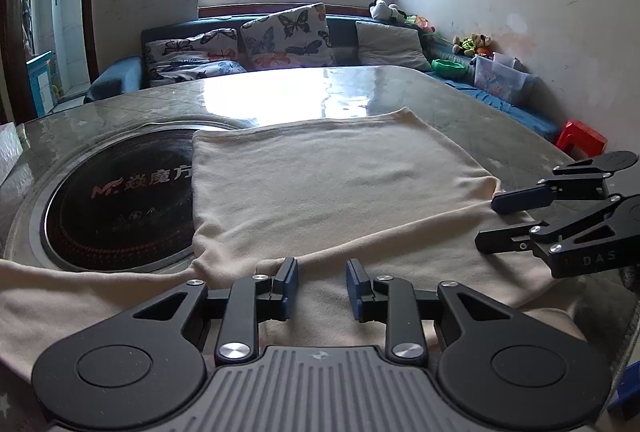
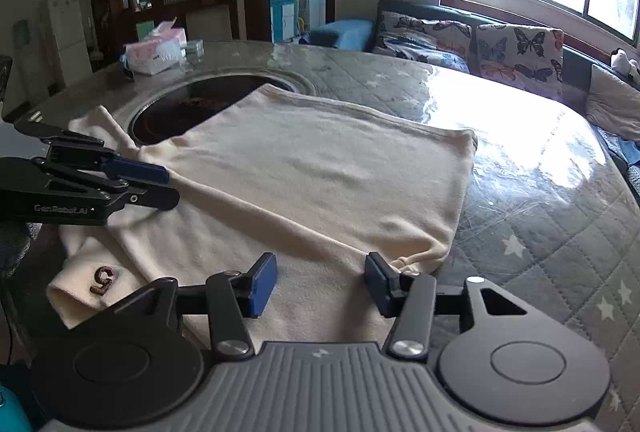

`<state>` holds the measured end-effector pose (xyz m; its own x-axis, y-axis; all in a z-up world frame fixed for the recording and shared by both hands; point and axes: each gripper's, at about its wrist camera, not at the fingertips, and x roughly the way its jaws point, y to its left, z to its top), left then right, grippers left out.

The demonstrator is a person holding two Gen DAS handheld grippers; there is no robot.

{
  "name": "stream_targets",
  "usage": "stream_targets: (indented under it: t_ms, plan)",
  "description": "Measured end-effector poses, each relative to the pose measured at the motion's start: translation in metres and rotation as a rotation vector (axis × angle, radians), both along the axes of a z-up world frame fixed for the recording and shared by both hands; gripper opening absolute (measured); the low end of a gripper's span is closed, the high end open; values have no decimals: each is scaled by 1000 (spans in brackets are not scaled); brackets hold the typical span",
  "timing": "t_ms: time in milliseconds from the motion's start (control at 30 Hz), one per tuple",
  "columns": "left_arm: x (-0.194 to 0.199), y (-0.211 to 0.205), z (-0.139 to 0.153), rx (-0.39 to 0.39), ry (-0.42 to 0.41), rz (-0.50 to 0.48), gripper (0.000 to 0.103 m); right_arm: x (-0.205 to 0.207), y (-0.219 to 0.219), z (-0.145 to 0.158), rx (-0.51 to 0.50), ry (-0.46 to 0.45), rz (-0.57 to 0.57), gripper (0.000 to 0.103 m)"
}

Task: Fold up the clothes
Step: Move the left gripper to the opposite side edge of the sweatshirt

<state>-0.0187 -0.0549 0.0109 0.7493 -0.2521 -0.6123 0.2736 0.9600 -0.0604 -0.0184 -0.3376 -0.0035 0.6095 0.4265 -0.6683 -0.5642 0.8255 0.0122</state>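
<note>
A cream garment lies partly folded on the table, a folded panel on top of a wider layer. It also shows in the right wrist view, with a brown "5" mark on a sleeve at the near left. My left gripper is open just above the garment's near part, holding nothing. My right gripper is open over the garment's near right edge, holding nothing. It also appears in the left wrist view at the right. The left gripper shows in the right wrist view at the left.
A round dark induction hob is set into the quilted, plastic-covered table, partly under the garment. A tissue pack sits at the far left. A sofa with butterfly cushions stands behind. A red stool is at the right.
</note>
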Motion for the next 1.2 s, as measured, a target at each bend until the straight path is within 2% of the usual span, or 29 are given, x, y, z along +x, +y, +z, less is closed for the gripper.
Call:
stream_targets:
  t_ms: [33,67,200,433,533,600,733,867,967,1200]
  plan:
    - [-3,2,2,0,-7,9,39,-2,0,2,3,-2,-1,51]
    - [-5,5,3,0,-15,19,48,-4,0,4,5,-5,-1,53]
    - [-15,24,8,-11,-25,92,56,-16,-2,6,-3,-19,0,61]
    - [-35,75,14,-13,-38,269,61,-33,-7,6,8,-32,-33,64]
    - [-39,98,13,-3,-41,352,63,-44,-13,11,41,-34,-51,60]
    - [-42,112,12,9,-39,407,64,-49,-18,8,64,0,-60,54]
    - [-42,136,9,21,-27,503,66,-54,-21,3,49,32,-57,53]
    - [-38,154,8,11,-19,573,71,-54,-18,11,56,0,-49,55]
    - [-34,166,6,3,-13,624,71,-48,-12,13,56,-19,-47,67]
    - [-23,196,3,-16,0,742,69,-39,-3,0,54,-3,-55,69]
